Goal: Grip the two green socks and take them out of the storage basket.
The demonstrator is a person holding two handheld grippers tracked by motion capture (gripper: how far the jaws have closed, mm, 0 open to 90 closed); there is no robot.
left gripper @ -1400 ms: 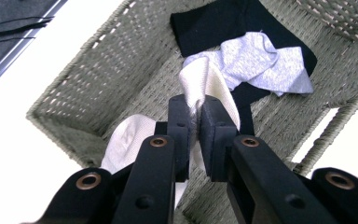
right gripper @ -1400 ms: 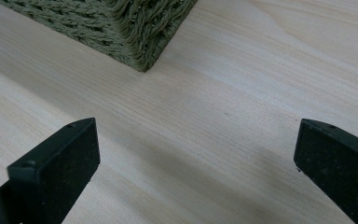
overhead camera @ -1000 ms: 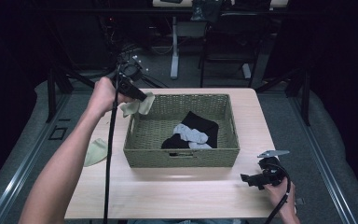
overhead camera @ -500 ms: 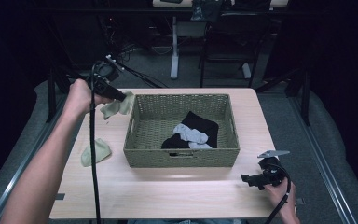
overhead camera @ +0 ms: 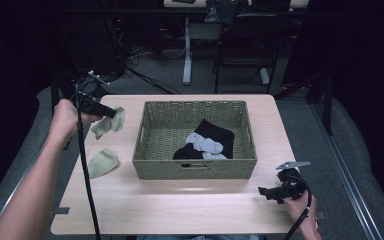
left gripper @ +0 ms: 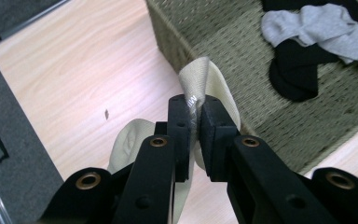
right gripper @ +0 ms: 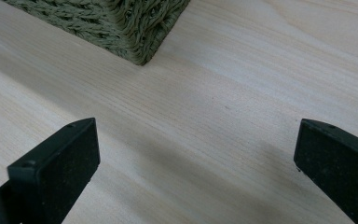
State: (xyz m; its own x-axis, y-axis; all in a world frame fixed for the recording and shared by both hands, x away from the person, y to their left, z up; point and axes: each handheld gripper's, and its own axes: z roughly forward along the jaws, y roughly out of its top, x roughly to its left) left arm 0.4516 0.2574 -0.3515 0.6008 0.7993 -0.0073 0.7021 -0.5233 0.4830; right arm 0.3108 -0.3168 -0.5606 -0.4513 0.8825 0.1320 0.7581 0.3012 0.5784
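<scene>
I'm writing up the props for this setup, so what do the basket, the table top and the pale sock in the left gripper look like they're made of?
Basket: woven wicker or paper cord, olive, matte; plaited strands show.
Table top: light wood or wood-look laminate; straight grain lines, slight sheen.
Pale sock in the left gripper: soft knit fabric, probably cotton blend; it folds limply.

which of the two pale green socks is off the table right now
The pale green sock clamped in the left gripper, hanging beside the basket's left end. The other pale green sock lies flat on the table nearer the person.
</scene>
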